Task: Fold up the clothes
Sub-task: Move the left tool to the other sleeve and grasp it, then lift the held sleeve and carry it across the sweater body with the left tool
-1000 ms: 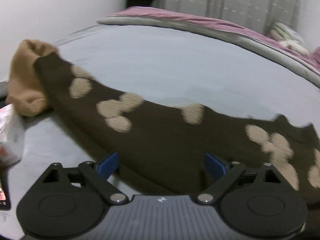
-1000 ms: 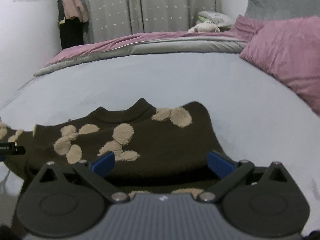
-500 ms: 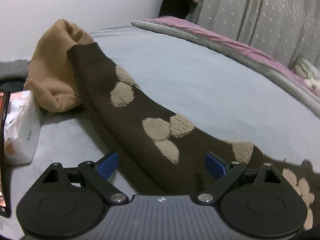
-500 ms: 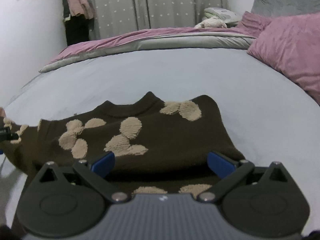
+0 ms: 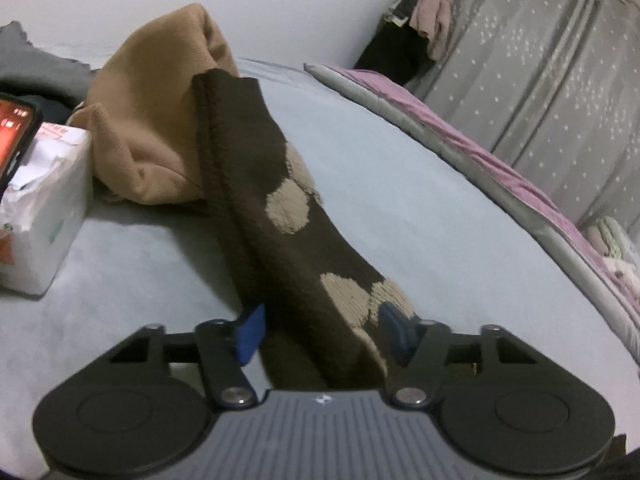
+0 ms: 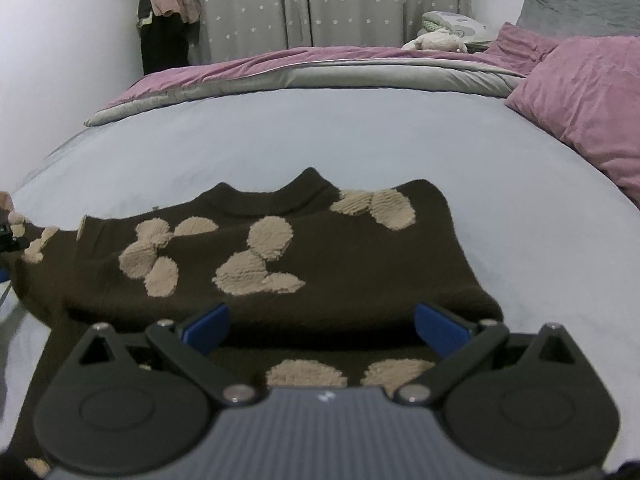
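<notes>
Surface: a pale blue bed (image 6: 360, 136), curtains (image 6: 360, 0) behind it.
Sweater (image 6: 320, 264): spread on the bed, sleeve (image 5: 256, 184) stretched toward a tan garment (image 5: 156, 120).
Left gripper (image 5: 320, 330): fingers spread astride the sleeve, not clamped.
Right gripper (image 6: 320, 322): held wide apart over the sweater.

Left of sleeve (image 5: 256, 184): tan garment (image 5: 152, 120), tissue pack (image 5: 40, 208) crowd; right, bedsheet (image 5: 420, 216) open.

Fuzzy knit sweater (image 6: 320, 276), matt bedsheet (image 6: 360, 136)
</notes>
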